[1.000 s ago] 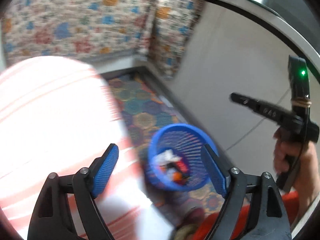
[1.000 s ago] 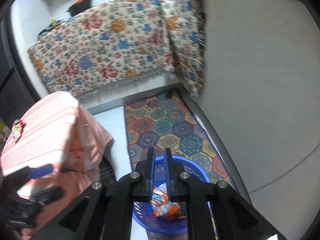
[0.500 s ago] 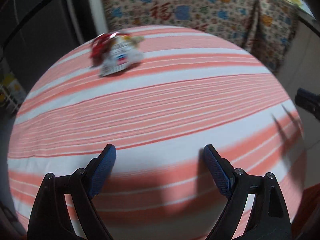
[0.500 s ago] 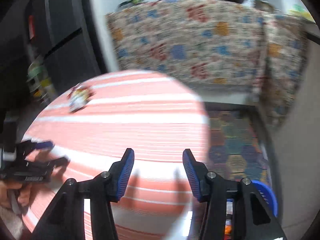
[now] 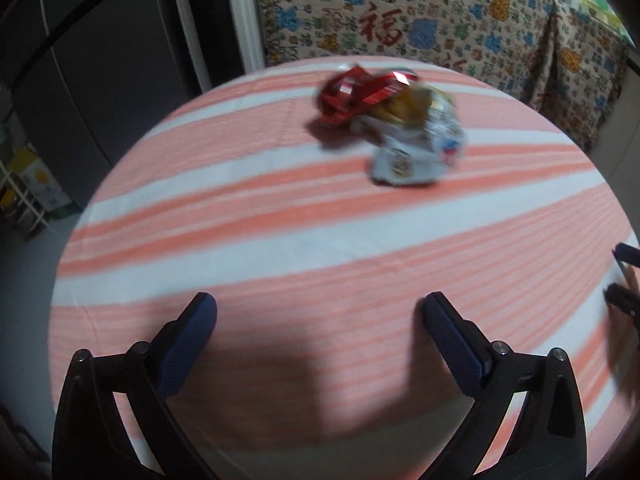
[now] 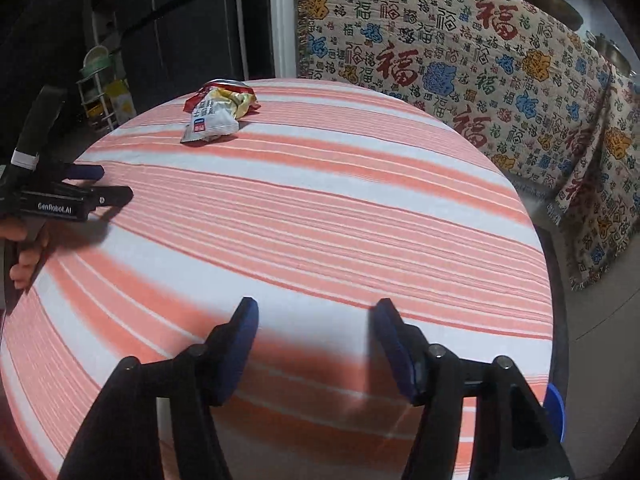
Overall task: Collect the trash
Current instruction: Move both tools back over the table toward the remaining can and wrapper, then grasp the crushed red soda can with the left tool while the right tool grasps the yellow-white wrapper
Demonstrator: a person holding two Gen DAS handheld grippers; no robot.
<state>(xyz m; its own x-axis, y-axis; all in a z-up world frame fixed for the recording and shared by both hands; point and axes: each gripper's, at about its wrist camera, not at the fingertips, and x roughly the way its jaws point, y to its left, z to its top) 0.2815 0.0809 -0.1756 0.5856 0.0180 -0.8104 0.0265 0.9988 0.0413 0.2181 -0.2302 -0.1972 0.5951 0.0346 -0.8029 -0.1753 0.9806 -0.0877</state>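
Observation:
Crumpled snack wrappers lie together at the far side of the striped table: a red foil wrapper (image 5: 354,94) and a white and yellow packet (image 5: 420,148). The packet also shows in the right wrist view (image 6: 212,120). My left gripper (image 5: 320,312) is open and empty over the near part of the table, facing the wrappers. It also shows at the left of the right wrist view (image 6: 108,184). My right gripper (image 6: 316,316) is open and empty above the table's near edge. A blue basket rim (image 6: 556,408) peeks out below the table at the lower right.
The table wears a pink and white striped cloth (image 6: 320,208). A patterned cloth (image 6: 460,64) covers the counter behind it. A dark fridge (image 6: 180,20) and a small rack (image 6: 100,84) stand at the back left.
Both grippers swung up from the blue basket on the floor to the table. The right gripper opened after holding a wrapper over the basket. The left gripper has moved closer to the wrappers.

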